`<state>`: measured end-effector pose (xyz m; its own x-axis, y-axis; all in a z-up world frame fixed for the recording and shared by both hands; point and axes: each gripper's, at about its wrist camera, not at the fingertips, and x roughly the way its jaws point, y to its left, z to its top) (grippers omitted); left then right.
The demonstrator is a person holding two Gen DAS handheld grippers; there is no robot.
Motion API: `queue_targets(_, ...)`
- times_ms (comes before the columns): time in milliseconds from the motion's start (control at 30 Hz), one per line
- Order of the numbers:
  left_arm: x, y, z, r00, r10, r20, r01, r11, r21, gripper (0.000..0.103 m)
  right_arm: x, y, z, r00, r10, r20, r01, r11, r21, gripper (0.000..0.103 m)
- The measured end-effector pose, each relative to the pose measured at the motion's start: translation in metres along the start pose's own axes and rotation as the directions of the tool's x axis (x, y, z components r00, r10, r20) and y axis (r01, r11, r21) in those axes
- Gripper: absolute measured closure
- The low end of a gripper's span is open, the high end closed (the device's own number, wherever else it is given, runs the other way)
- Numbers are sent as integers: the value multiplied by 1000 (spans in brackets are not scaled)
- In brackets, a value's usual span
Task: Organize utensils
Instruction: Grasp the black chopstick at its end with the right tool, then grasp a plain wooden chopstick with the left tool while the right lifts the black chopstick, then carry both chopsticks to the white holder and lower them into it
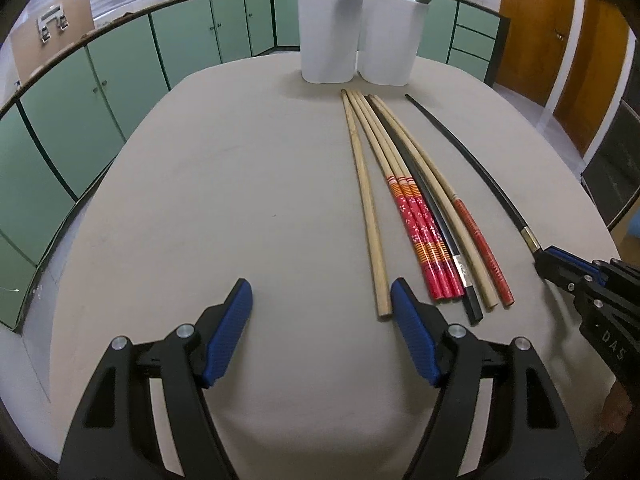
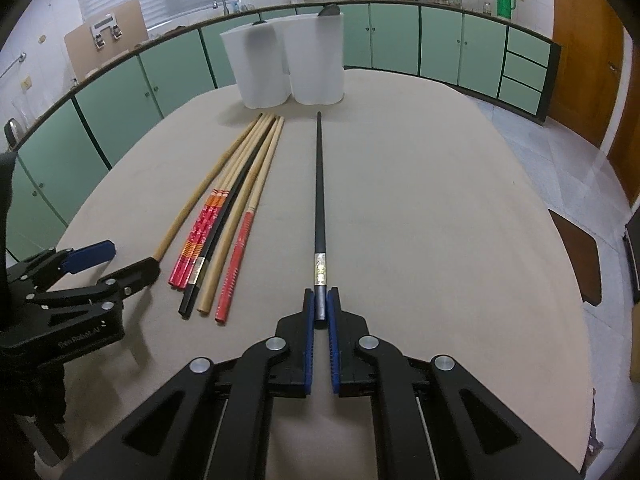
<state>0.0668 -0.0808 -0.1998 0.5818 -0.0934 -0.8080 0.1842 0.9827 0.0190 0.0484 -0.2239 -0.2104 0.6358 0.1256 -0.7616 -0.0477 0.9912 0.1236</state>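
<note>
A lone black chopstick (image 2: pixel 319 200) with a silver band lies on the beige table (image 2: pixel 440 220), pointing at two white holders (image 2: pixel 288 68). My right gripper (image 2: pixel 320 308) is shut on its near end; the left wrist view shows the same chopstick (image 1: pixel 472 160) and right gripper (image 1: pixel 560 268) at the right edge. Beside it lies a bundle of several chopsticks (image 1: pixel 416 216): plain wooden, red-patterned and one black. My left gripper (image 1: pixel 320 300) stands open just left of the bundle's near ends, with nothing between its fingers; it also appears as the left gripper (image 2: pixel 116 260) in the right wrist view.
The two white holders (image 1: pixel 360 36) stand at the table's far edge, with dark utensil tips showing above their rims. Green cabinets (image 1: pixel 120 68) curve around behind the table. A dark chair back (image 2: pixel 576 256) sits at the table's right edge.
</note>
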Motion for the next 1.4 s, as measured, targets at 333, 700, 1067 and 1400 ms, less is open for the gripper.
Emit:
queue_targets(333, -2, -21, 0, 999, -34, 40, 32, 998, 55, 88, 0, 0, -1, 1000, 3, 16, -4, 1000, 12, 96)
queue_targets(700, -16, -14, 2, 997, -48, 66, 46, 998, 36, 97, -19, -4, 10, 999, 5, 52, -6, 1000, 17, 97)
queue_targets(1067, -77, 5, 40, 975, -51, 216, 47, 999, 26, 97, -69, -4, 48, 984, 8, 181, -3, 1000, -28, 97)
queue_targets(1400, -119, 15, 98, 935, -86, 343, 79, 996, 35, 97, -113, 4, 104, 955, 53, 291, -22, 994, -109, 97)
